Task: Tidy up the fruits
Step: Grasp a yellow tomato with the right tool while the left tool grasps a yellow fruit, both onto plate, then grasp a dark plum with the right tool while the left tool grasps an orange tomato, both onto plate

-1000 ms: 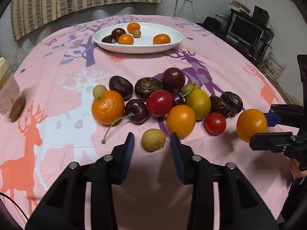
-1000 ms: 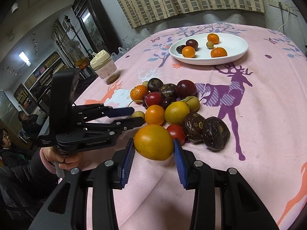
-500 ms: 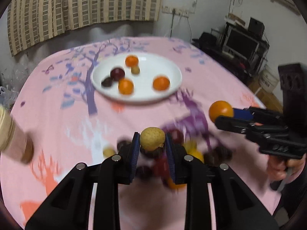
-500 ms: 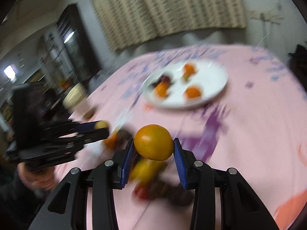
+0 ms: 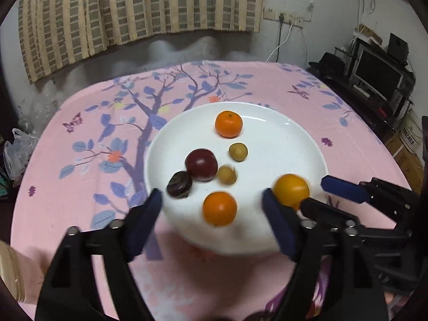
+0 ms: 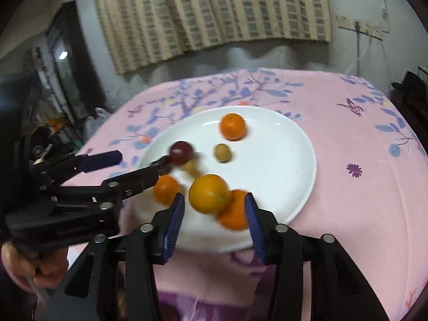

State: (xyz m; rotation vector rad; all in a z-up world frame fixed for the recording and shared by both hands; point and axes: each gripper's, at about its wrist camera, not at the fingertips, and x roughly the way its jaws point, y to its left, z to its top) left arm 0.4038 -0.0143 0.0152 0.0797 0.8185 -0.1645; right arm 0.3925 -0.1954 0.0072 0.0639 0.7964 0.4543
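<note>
A home: striped curtain (image 5: 133,13), floral tablecloth (image 5: 107,123), television (image 5: 379,77).

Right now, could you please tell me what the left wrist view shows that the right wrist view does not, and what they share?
Only the left wrist view shows the monitor on a shelf at the right and the jar at the lower left edge.

Only the right wrist view shows the dark cabinet at the left and the hand holding the left hand-held gripper.

Both share the white plate, the mandarin at its far side, the dark red plum and the striped curtain.
</note>
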